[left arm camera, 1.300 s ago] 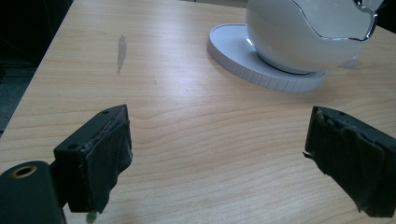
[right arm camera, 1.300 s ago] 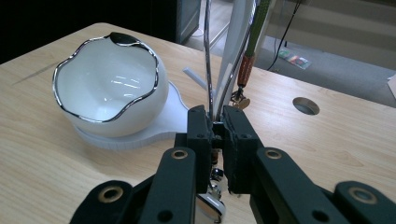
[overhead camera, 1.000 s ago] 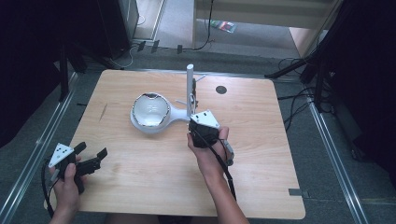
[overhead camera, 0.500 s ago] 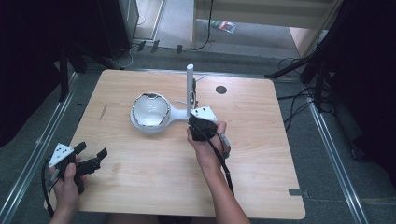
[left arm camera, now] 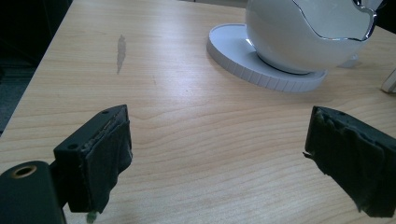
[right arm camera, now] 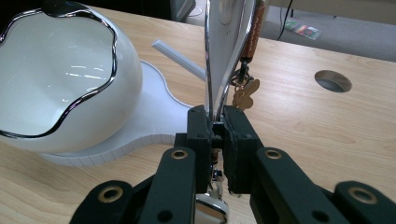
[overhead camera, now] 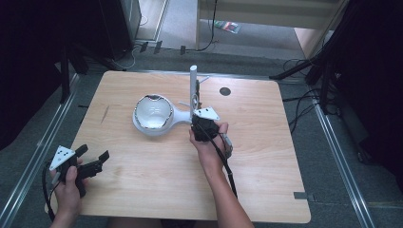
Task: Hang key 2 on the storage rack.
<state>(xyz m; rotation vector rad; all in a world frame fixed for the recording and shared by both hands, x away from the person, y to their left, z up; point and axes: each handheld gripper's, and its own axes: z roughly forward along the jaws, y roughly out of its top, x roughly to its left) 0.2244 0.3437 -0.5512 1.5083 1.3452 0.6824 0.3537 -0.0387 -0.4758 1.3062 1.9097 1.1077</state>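
On the wooden desk stands one white stand, a single flat piece whose round base on the left carries one white bowl with a wavy chrome rim, and whose narrower right end carries one upright white post. From the post hang one chrome loop, one brown strap and one small gold key-like charm. One dark round hole lies in the desk far and to the right of the post.

Two tools are in use, one in each hand. The right tool is just near of the post's foot, held by the right hand, with one grey three-cornered plate on top and its cable trailing near along the forearm. In the right gripper view its jaws are squeezed narrow on the lower end of the chrome loop, which rises straight up between them; the charm hangs just right of the loop and the bowl sits to the left.

The left tool is at the near left corner of the desk, well apart from the stand, held by the left hand. Its jaws stand wide with nothing between them. The left gripper view has bare desk between the two padded jaws, with the bowl and round base farther off to the right.
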